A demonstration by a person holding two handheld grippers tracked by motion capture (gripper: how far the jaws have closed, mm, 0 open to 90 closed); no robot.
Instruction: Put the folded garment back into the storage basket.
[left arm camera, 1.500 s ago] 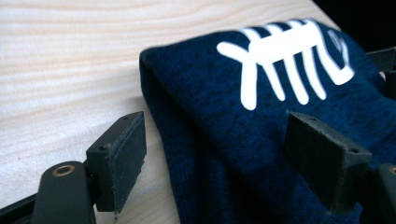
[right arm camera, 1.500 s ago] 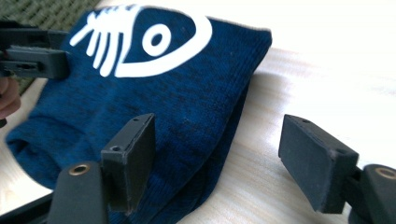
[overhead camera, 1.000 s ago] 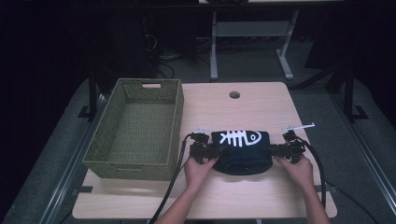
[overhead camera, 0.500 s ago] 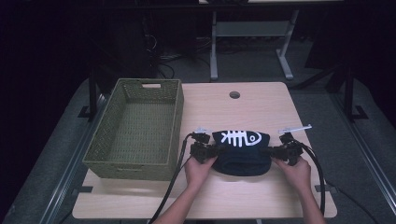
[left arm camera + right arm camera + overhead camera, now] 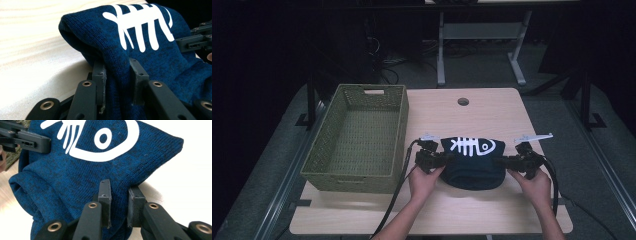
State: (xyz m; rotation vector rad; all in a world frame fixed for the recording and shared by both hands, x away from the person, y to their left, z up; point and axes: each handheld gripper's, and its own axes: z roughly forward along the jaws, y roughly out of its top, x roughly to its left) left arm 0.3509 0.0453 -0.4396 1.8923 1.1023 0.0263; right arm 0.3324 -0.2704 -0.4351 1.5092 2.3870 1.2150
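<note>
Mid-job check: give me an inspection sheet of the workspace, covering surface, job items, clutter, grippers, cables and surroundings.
Surface: light wooden table, round grommet hole near the far edge.
Job's things: folded dark blue knit garment with a white fish-skeleton print, near the front edge; empty green woven basket beside it, on the table's left part.
Clutter: nothing seen.
Grippers: left gripper shut on the garment's left edge, fabric pinched between its pads; right gripper shut on the right edge likewise.
Cables: black cable trails from the left gripper toward the front edge; another loops behind the right hand.
Surroundings: dark room, grey carpet, white desk frame behind.
</note>
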